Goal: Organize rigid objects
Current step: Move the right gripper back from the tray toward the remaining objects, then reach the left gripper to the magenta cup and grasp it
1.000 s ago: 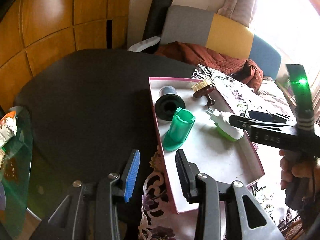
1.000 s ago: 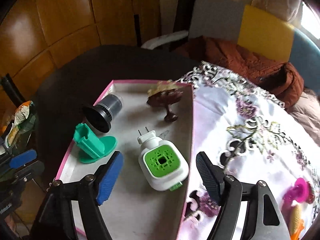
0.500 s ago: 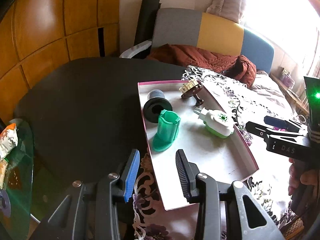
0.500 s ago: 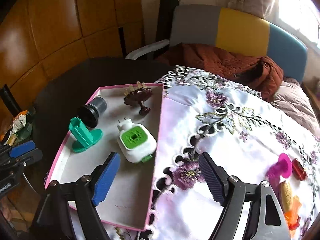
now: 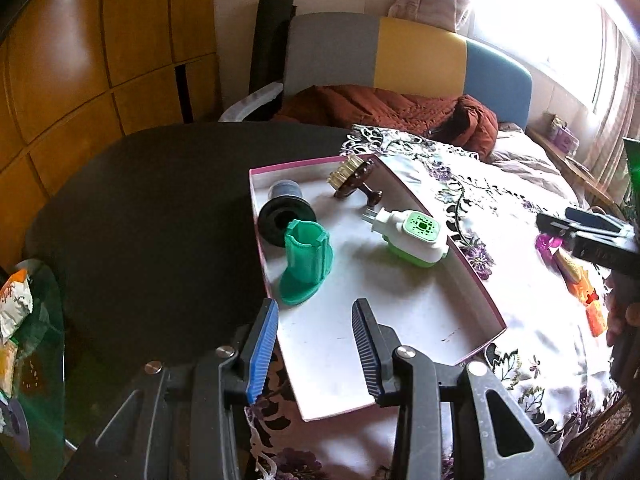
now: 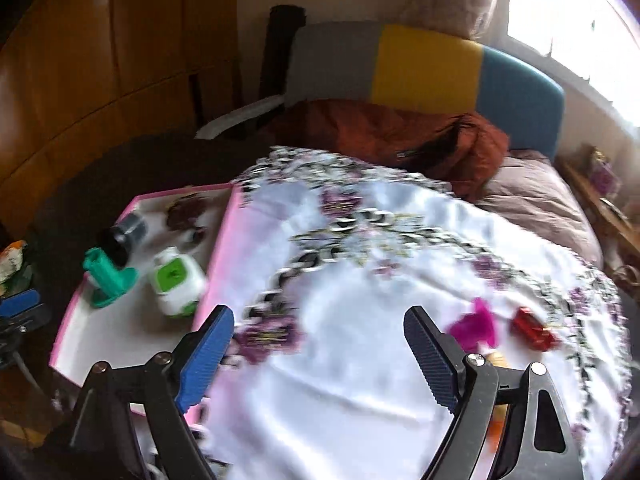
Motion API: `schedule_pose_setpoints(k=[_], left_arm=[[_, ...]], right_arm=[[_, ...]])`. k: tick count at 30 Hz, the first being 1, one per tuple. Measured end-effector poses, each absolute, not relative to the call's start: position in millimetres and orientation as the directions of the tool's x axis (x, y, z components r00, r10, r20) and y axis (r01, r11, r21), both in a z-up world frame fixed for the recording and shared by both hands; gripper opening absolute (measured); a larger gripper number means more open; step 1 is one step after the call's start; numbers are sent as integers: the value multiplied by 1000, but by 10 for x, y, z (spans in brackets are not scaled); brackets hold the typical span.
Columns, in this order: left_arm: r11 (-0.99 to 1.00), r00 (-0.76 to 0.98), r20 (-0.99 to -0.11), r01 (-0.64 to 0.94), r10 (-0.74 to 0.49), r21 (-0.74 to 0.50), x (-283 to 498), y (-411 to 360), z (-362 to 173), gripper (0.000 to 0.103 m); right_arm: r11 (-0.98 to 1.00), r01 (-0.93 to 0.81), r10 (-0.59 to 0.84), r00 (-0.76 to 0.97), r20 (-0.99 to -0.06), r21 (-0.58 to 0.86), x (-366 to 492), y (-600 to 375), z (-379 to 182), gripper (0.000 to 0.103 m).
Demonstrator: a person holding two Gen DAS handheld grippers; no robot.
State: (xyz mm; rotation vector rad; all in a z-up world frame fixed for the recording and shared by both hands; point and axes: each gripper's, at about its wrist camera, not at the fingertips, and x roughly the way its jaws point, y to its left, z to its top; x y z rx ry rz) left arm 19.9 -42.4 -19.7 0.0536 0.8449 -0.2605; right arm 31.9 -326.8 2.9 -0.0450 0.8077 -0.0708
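A pink-rimmed white tray (image 5: 472, 280) (image 6: 218, 256) holds a green holder (image 5: 306, 266) (image 6: 108, 278), a black cylinder (image 5: 284, 212) (image 6: 122, 238), a white and green plug-in device (image 5: 412, 234) (image 6: 176, 280) and a brown knob (image 5: 356, 182). My left gripper (image 5: 316, 354) is open and empty over the tray's near end. My right gripper (image 6: 320, 360) is open and empty above the floral cloth (image 6: 360, 280). A magenta toy (image 6: 478, 326), a red toy (image 6: 532, 330) and an orange piece (image 5: 584, 292) lie on the cloth at right.
A dark round table (image 5: 152, 208) lies under the tray and cloth. A sofa (image 5: 400, 56) with a rust blanket (image 5: 392, 108) stands behind. A glass side table with a snack packet (image 5: 16, 304) is at far left. Wooden panels line the left wall.
My right gripper has pulled back from the tray and swung right over the cloth toward the small toys. My left gripper has stayed open at the tray's near end.
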Motion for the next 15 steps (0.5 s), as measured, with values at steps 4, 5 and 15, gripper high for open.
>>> schedule_pose_setpoints(k=[4,5,15], left_arm=[[963,628,-748,266,-213,-51,202,-499,-192,40],[962,627,-749,270,-216,-52,207,-515,-190,40],[945,614,-754,326,-234,-29,190,-746,-160,40]], right_arm=[[986,129,-166,683,-711,-106,244,-3683,90,90],[981,155,-194,676,-711,-119,220,-3804,106,90],[836,547,-423,600,-679,-38,-96,-5012,86,93]])
